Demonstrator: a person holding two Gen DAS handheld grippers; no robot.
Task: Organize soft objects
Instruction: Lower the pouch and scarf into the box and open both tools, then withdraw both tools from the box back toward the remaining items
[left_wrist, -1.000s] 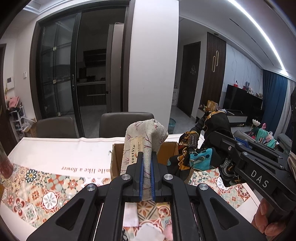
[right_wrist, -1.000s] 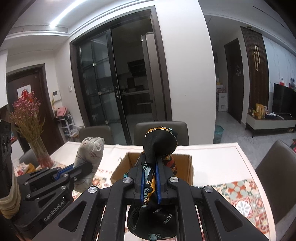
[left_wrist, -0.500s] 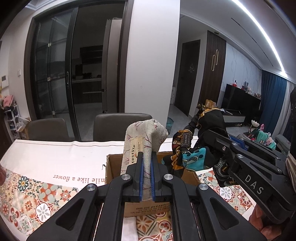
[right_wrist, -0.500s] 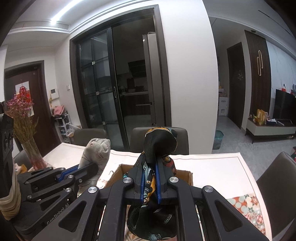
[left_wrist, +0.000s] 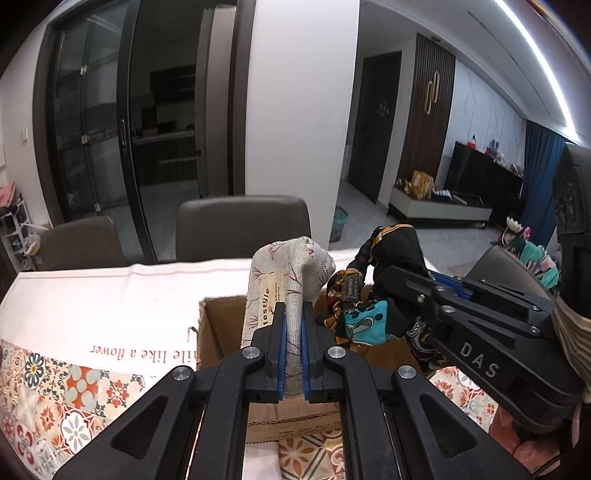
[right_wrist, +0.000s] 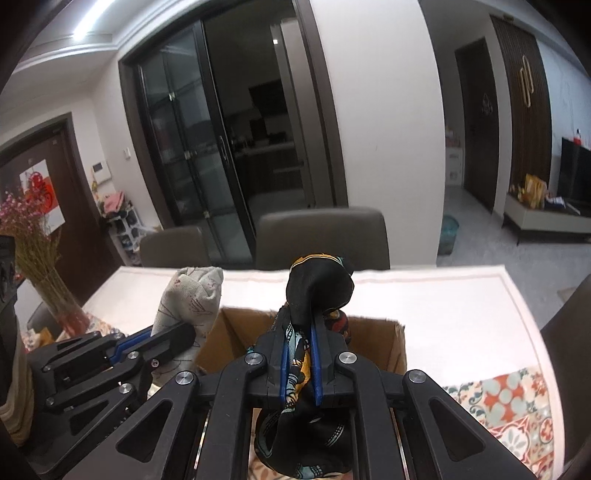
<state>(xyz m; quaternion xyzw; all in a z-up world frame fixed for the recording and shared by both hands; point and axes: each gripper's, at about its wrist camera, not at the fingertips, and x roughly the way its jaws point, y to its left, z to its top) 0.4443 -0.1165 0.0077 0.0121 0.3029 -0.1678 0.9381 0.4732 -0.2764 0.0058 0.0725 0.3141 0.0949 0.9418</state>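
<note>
Dining rm, evening light
2 brown chairs (left_wrist: 242, 227) by white pillar (left_wrist: 301, 110), dark glass sliding doors (right_wrist: 192, 155), ceiling LED strip (left_wrist: 535, 59)

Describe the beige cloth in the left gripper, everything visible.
The beige cloth looks like coarse woven linen with thin reddish branch prints and a tan sewn label reading "festyle". It is bunched and stands upright, its folded top bulging above the fingers. The left gripper is shut on its lower part, blue pads pressing both sides. It hangs above the open cardboard box, beside the dark patterned scarf; whether they touch is unclear.
</note>
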